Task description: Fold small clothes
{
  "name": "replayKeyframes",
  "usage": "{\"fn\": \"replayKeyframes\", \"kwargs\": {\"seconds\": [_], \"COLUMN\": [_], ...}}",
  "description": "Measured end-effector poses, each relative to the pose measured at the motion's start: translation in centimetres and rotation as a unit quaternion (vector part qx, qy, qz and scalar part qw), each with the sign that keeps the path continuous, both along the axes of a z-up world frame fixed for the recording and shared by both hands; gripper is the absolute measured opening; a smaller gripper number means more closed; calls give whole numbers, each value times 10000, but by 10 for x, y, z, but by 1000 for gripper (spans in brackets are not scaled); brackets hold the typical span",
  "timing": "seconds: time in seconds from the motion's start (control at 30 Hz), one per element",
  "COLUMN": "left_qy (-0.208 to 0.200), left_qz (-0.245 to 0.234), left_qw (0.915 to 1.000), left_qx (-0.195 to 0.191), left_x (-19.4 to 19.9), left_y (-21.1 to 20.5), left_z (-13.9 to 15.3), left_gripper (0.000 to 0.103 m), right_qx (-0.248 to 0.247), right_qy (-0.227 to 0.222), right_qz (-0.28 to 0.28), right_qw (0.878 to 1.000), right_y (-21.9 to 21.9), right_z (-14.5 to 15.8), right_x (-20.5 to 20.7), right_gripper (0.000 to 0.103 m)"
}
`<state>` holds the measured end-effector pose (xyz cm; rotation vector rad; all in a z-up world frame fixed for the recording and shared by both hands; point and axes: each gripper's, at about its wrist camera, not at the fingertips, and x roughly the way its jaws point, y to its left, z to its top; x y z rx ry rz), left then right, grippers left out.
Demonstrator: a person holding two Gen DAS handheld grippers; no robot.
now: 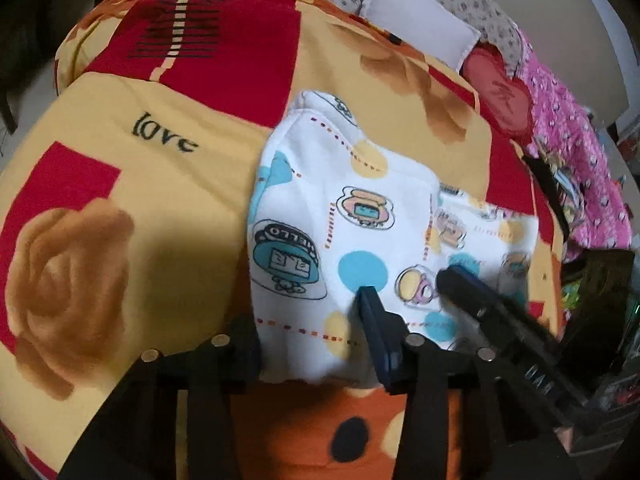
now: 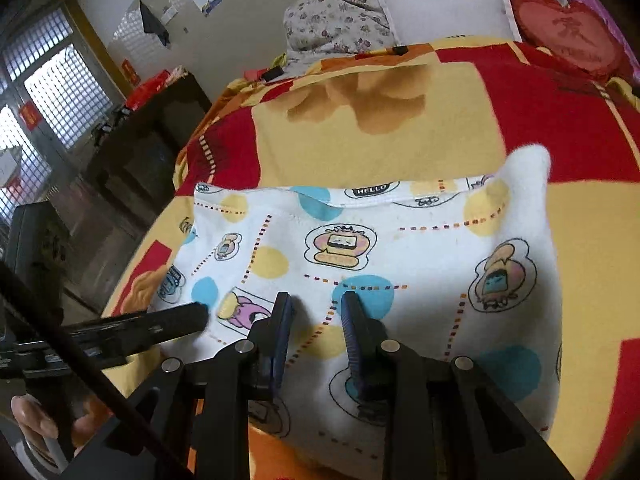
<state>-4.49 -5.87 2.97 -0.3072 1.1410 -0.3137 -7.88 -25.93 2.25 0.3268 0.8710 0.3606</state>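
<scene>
At the left gripper, lower middle of the left wrist view: set astride the near edge of the garment, with cloth filling the gap between the fingers. Cannot tell whether clenched on that cloth or only resting around it, since the left finger sits half buried behind the cloth's edge.

At the right gripper, lower middle of the right wrist view: released, parted only narrowly. Tips down on the print, flat cloth showing in the gap, nothing pinched there.

Outward from both: a small white garment with cartoon figures and blue and yellow dots, lying on the yellow-and-red bedspread. Centre and right in the left view, across the middle in the right view. Further back, a white pillow at the upper right.

Judged as mid-fold. One layer already laid over another, its edge running down the right of centre in the left view. Probably taking hold of the near edge for the next fold.

Called for next: a firm pinch through every layer at both grippers, an even lift, then carrying the edge over toward the top of the frame without dragging the lower layer.

Hard to make out: the near hem, hidden under the grippers and cut off below. Number of layers unclear, and kind of garment too. One corner standing up at the right of the right view, underside unseen.
</scene>
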Motion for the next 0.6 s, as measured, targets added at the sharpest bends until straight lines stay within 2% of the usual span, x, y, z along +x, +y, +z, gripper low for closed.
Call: {"fn": "replayKeyframes", "kwargs": {"seconds": [0.13,0.23,0.3,0.4,0.5,0.6], "left_qy": [60,-241,-528,-817,-807,-739], "left_qz": [57,-92,-373,-912,-1352,-1467], "left_qw": [9993,9981,9964,9914,9862,9852], "left_qx": [-375,-561,-542,-468,-514,-484], "left_x": [2,-8,-18,-31,-37,-36], "left_y": [5,3,-12,-45,-73,-89], "left_z": [11,39,62,83,88,82], "left_gripper": [26,24,24,23,21,21], "right_qx": [449,666,732,736,937,1089], "right_qy": [12,52,46,25,48,87], "right_qz": [-22,3,-17,-22,-31,-56], "right_qw": [9990,9978,9973,9973,9956,9940], "right_y": [-11,-19,-22,-26,-30,-38], "right_z": [-4,-4,-2,-1,-7,-6], "right_x": [-2,-6,-10,-13,-11,-12], "right_gripper": [27,27,27,27,24,21]}}
